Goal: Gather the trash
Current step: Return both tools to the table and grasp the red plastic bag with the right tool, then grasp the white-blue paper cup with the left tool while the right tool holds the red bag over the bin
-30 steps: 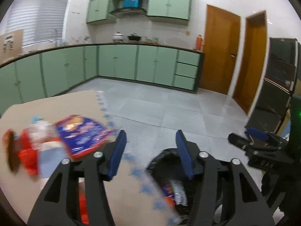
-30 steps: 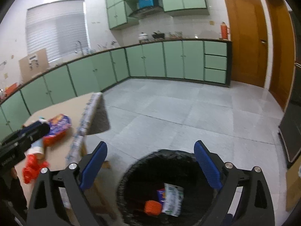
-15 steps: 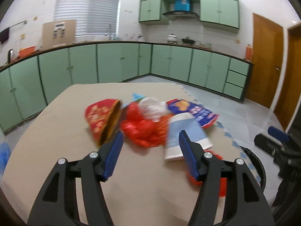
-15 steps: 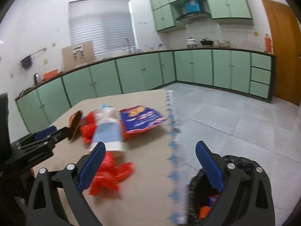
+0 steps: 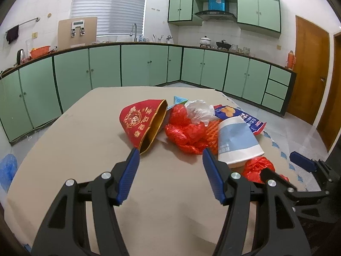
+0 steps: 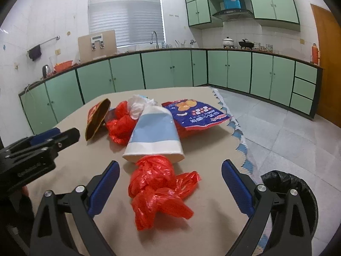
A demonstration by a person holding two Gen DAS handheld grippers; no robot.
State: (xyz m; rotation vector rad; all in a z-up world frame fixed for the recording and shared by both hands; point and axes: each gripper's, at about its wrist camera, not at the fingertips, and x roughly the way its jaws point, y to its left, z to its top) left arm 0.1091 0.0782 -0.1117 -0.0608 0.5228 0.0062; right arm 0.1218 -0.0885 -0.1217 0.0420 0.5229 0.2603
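Note:
A pile of trash lies on the beige table (image 5: 85, 140): a red and gold paper bowl (image 5: 141, 121), red plastic bags (image 5: 187, 132), a white crumpled bag (image 5: 200, 109), a blue snack packet (image 5: 240, 117) and a blue and white paper cup (image 5: 236, 143) on its side. My left gripper (image 5: 170, 160) is open and empty, just short of the pile. My right gripper (image 6: 170, 172) is open and empty around a loose red plastic bag (image 6: 159, 189) in front of the cup (image 6: 155, 136). The black-lined trash bin (image 6: 292, 189) stands on the floor off the table's right edge.
The left gripper also shows at the left of the right wrist view (image 6: 36, 149). The table's right edge has a blue patterned trim (image 6: 236, 132). Green kitchen cabinets (image 5: 149, 66) run along the far walls, with grey tiled floor (image 6: 287, 132) between.
Both grippers swung left from over the trash bin to the table. They now face the trash pile, closer than half a second ago. Both stay open and empty.

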